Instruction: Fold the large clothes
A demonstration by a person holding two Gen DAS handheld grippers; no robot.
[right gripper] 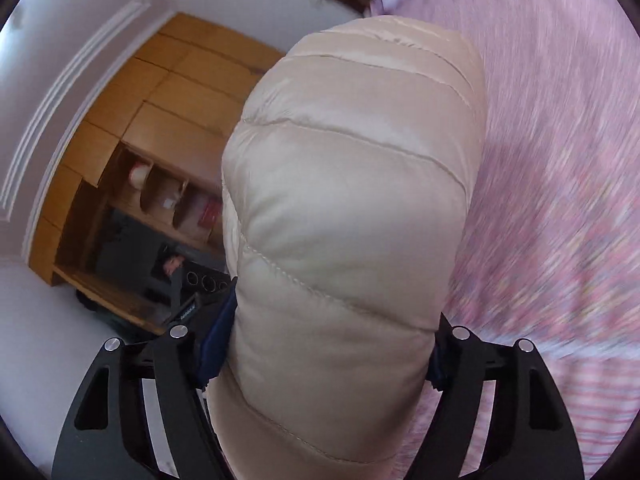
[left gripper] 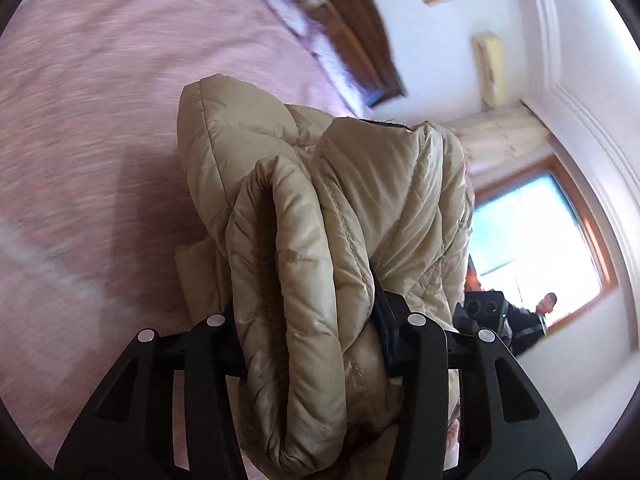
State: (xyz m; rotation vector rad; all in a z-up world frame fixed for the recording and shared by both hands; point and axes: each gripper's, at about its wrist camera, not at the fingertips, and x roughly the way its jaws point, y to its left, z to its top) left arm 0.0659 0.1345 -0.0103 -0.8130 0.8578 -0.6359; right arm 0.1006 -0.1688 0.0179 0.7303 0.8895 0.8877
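A beige quilted puffer jacket (left gripper: 320, 208) fills the middle of the left wrist view, bunched in thick folds. My left gripper (left gripper: 308, 320) is shut on a rolled fold of it, the padding squeezed between the two black fingers. In the right wrist view a broad padded part of the same jacket (right gripper: 348, 184) bulges up between the fingers. My right gripper (right gripper: 332, 336) is shut on it, with the blue pads (right gripper: 218, 344) pressed into its sides. The jacket hangs lifted over the pink bedspread (left gripper: 100, 120).
The pink bedspread (right gripper: 560, 160) spreads out under both grippers. A dark wooden headboard (left gripper: 352, 28) and pillows stand at the far end. A wooden cabinet (right gripper: 160, 120) with open shelves lines the wall. A window (left gripper: 532, 232) and a person (left gripper: 532, 316) show on the right.
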